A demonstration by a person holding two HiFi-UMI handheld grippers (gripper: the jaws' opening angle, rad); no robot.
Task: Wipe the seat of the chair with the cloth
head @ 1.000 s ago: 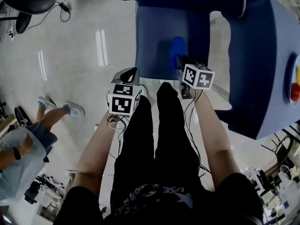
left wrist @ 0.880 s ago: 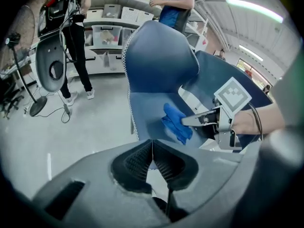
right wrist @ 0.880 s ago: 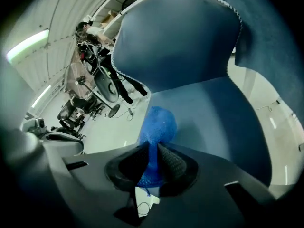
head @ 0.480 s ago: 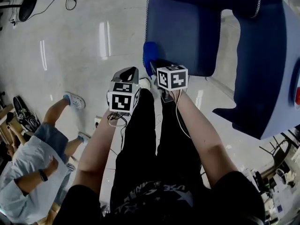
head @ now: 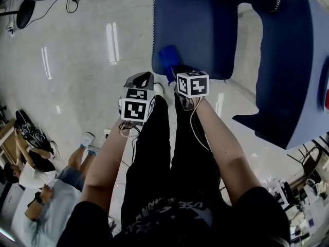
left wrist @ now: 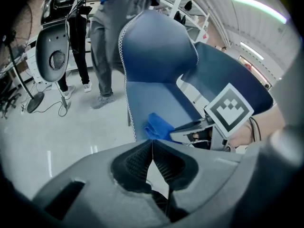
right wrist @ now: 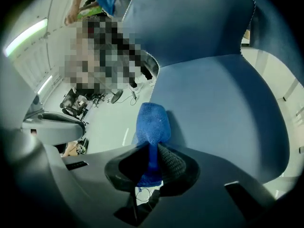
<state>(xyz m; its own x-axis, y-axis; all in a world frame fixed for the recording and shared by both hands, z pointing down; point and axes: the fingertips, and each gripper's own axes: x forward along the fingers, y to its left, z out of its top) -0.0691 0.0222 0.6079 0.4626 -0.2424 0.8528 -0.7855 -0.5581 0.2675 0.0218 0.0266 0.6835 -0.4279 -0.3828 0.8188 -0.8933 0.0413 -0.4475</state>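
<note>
Blue cloth [right wrist: 152, 122] pinched between the jaws of the right gripper [right wrist: 152, 163], its free end standing out ahead of the jaws and lying on the chair seat [right wrist: 223, 108], near the seat's front corner on the person's left. Left gripper [left wrist: 152, 161], jaws pressed together with nothing between them, is off the seat, just beside that same corner, over the floor [head: 77, 60].
</note>
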